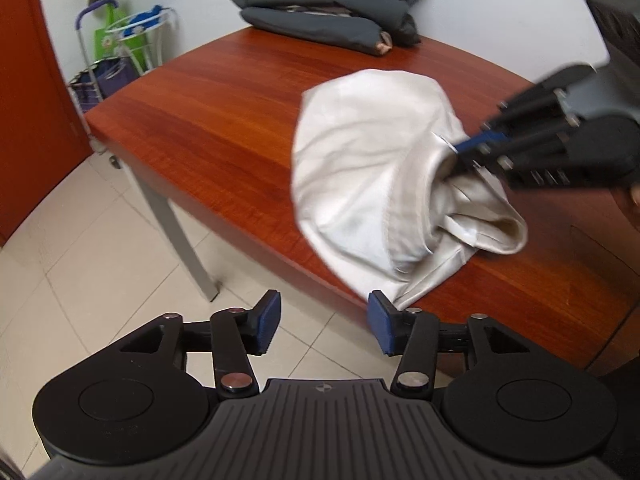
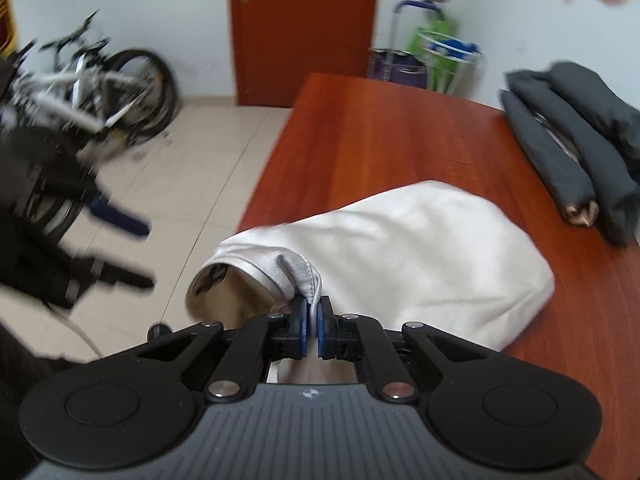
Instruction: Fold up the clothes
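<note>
A crumpled white garment [image 1: 368, 176] lies on the red-brown wooden table [image 1: 224, 120], near its front edge. My right gripper [image 2: 314, 320] is shut on a fold of the white garment [image 2: 416, 248] at its open hem. In the left wrist view the right gripper [image 1: 468, 152] comes in from the right and pinches the cloth. My left gripper [image 1: 324, 322] is open and empty, just off the table's front edge, its right pad close to the garment's lower corner. In the right wrist view the left gripper [image 2: 120, 248] is blurred at the left, open, over the floor.
A stack of folded dark grey clothes [image 1: 332, 8] lies at the table's far end, also in the right wrist view [image 2: 576, 144]. A shopping trolley and wire basket [image 1: 116, 56] stand by the wall. A bicycle [image 2: 100, 88] and a red door [image 2: 304, 28] are beyond the tiled floor.
</note>
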The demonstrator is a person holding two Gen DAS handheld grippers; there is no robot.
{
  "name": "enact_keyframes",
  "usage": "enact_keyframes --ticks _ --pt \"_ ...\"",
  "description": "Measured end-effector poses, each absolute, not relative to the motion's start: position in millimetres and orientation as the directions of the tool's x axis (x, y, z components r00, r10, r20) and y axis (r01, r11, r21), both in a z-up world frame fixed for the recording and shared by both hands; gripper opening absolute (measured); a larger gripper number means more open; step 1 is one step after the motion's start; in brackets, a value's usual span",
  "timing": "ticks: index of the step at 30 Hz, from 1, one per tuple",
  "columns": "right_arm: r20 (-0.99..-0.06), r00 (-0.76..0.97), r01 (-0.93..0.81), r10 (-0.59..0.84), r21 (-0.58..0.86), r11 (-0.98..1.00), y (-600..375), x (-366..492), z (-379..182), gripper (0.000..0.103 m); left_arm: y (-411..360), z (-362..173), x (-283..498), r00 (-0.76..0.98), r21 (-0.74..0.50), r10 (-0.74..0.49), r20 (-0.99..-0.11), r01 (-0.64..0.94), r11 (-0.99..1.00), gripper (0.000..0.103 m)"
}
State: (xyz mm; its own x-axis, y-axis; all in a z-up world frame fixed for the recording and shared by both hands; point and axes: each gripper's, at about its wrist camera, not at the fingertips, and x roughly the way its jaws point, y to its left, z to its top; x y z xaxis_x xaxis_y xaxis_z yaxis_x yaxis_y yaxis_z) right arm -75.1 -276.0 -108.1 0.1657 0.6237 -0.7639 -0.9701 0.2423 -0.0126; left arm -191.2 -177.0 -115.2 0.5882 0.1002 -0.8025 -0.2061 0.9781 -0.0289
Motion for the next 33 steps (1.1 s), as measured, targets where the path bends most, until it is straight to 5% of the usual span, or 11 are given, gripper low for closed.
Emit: enact_keyframes --ticks 16,17,19,20,25,28,30,33 --pt "-0.714 0.267 -0.923 0.647 0.003 0.384 -275.4 -36.1 -92.5 0.005 -206.5 -149.5 -133.6 0.566 0.047 0.141 -0.812 -0.176 0.983 0.054" --pt "-0.715 0.269 -0.922 0.646 0.004 0.387 -275.6 -35.0 -92.9 0.005 -206.4 -151.3 -132.7 0.563 0.052 0.145 -0.814 -0.178 0.983 0.05" --pt "-0.717 0.274 -0.919 0.641 0.002 0.395 -276.0 -34.5 -92.1 0.005 -204.5 -151.4 -133.2 0.564 0.05 0.144 -0.813 -0.179 0.983 0.013" --pt "-0.72 0.275 -0.918 0.637 0.001 0.397 -276.2 -34.1 -93.0 0.005 -203.2 -151.0 -133.6 0.565 0.049 0.143 -0.813 -0.179 0.983 0.006" --pt "-0.737 0.278 -0.917 0.616 -0.012 0.399 -276.7 -37.3 -101.9 0.007 -194.8 -134.9 -142.1 0.607 0.08 0.176 -0.775 -0.183 0.98 0.003" --pt "-0.745 0.284 -0.913 0.604 -0.018 0.407 -279.1 -47.7 -105.9 0.021 -189.9 -122.5 -143.9 0.621 0.089 0.189 -0.761 -0.188 0.978 0.003" --pt "-0.747 0.299 -0.907 0.595 -0.027 0.421 -282.0 -54.3 -108.9 0.044 -186.2 -113.7 -143.5 0.627 0.094 0.194 -0.754 -0.19 0.977 0.003" --pt "-0.753 0.295 -0.896 0.589 -0.005 0.443 -289.0 -64.2 -114.4 0.05 -182.0 -105.1 -140.8 0.634 0.092 0.188 -0.75 -0.182 0.979 0.003"
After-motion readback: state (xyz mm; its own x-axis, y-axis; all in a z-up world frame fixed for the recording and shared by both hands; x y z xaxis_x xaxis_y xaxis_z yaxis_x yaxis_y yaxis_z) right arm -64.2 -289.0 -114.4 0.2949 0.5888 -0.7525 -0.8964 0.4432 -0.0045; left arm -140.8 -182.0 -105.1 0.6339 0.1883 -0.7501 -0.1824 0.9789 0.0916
